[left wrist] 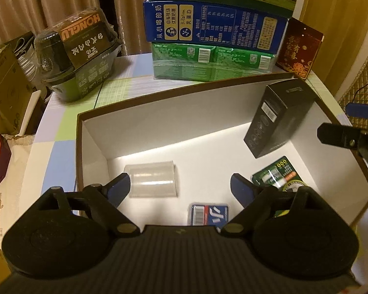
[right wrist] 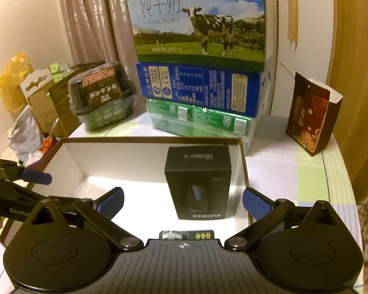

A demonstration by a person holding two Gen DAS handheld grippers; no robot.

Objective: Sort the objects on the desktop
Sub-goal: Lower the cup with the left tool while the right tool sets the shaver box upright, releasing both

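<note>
Sorting of desktop objects, at a point where the collecting box is partly filled. An open white-lined box (left wrist: 95, 132) with a brown rim stands on the desk (left wrist: 61, 132), whose cloth is checked. Four things lie inside it: a clear plastic cup (left wrist: 151, 180) on its side near the left wall; a small blue card pack (left wrist: 209, 214) at the near edge; a green battery pack (left wrist: 277, 176) to the right of it; and a black carton (right wrist: 198, 183) standing at the far right corner, seen tilted in the left view.

The left gripper (left wrist: 180, 183) is held above the box floor with its jaws wide apart and nothing between the pads; the cup lies just beyond its left finger, seemingly untouched. The right gripper (right wrist: 182, 199) is likewise spread to its widest and holds nothing, the black carton standing ahead of it, apart from both pads.

The step in hand is judged to be a release and withdrawal. It is best completed by lifting both grippers clear above the rim before any sideways travel, so that the cup is not rolled and the carton not toppled. Outside the box, a red-and-gold packet (right wrist: 311, 117) stands on the desk at the right, possibly the next candidate; the stacked milk cartons (right wrist: 198, 24) behind are probably too large to be sorted.
</note>
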